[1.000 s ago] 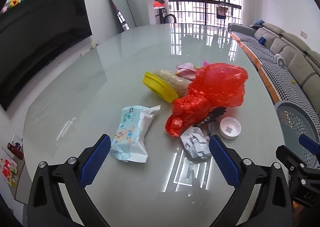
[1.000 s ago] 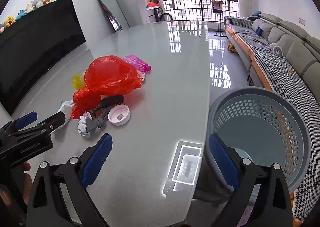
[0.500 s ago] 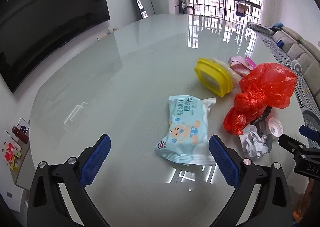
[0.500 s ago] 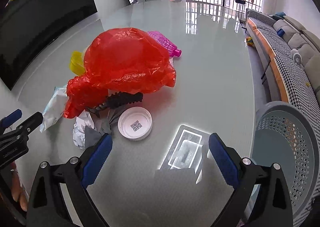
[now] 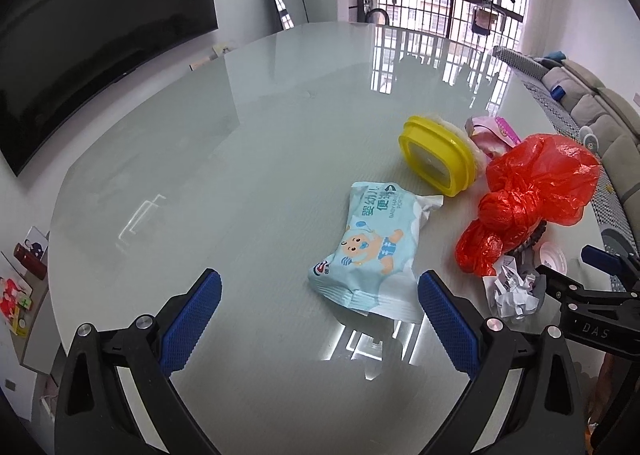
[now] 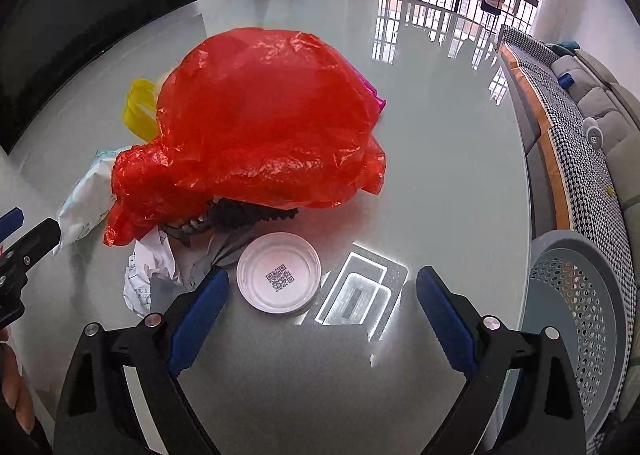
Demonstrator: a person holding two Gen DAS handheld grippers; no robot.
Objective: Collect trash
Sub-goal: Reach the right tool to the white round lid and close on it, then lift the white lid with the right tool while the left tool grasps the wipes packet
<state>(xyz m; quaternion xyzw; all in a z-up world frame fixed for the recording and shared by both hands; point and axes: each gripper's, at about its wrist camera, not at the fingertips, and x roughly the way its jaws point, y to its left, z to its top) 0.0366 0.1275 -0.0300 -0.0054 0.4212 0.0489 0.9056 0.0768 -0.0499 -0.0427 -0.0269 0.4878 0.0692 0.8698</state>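
Trash lies on a glossy round table [image 5: 200, 159]. A light-blue baby-wipes pack [image 5: 372, 251] lies just beyond my open, empty left gripper [image 5: 320, 319]. A yellow-lidded tub [image 5: 436, 161], a pink wrapper [image 5: 490, 135], a red plastic bag [image 5: 532, 195] and crumpled paper [image 5: 514, 293] lie to its right. In the right wrist view the red bag [image 6: 264, 135] fills the middle. A white lid with a QR code [image 6: 279, 278] sits between the fingertips of my open, empty right gripper [image 6: 320, 307]. Crumpled paper [image 6: 148, 275] lies left of it.
A grey perforated basket [image 6: 580, 315] stands off the table's right edge. A sofa [image 6: 600, 115] runs along the right wall. A dark TV screen [image 5: 80, 35] hangs at left. The other gripper [image 5: 600, 295] shows at the right edge of the left wrist view.
The left gripper has swung left, so the wipes pack sits nearer its centre. The right gripper has moved from the basket toward the trash pile; the white lid is now between its fingertips.
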